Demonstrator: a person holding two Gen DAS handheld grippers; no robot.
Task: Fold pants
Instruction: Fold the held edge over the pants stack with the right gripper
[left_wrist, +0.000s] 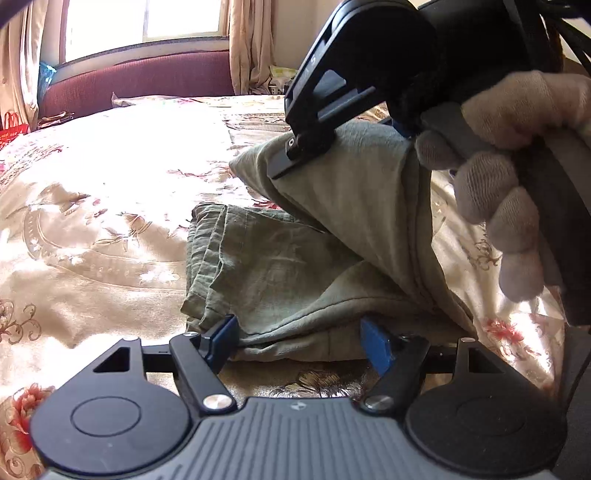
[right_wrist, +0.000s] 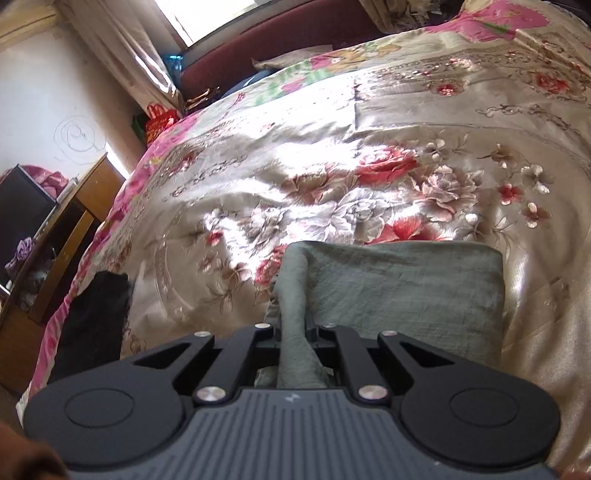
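Observation:
Olive-green pants (left_wrist: 280, 273) lie partly folded on a floral bedspread (left_wrist: 110, 221). My left gripper (left_wrist: 299, 339) is low at their near edge, jaws wide, and the fabric's edge lies flat between the blue pads (left_wrist: 221, 334) with no pinch visible. My right gripper (left_wrist: 291, 158), held by a gloved hand (left_wrist: 517, 184), is above and to the right, shut on a lifted flap of the pants. In the right wrist view the right gripper (right_wrist: 295, 328) pinches a bunched fold, and the rest of the pants (right_wrist: 402, 291) spread out ahead of it.
The bedspread (right_wrist: 332, 166) covers the whole bed. A maroon padded headboard (left_wrist: 147, 81) and a curtained window stand behind it. A black cloth (right_wrist: 96, 321) lies at the bed's left edge. A wooden desk (right_wrist: 62, 240) stands beside the bed, with a red bag (right_wrist: 159, 120) farther back.

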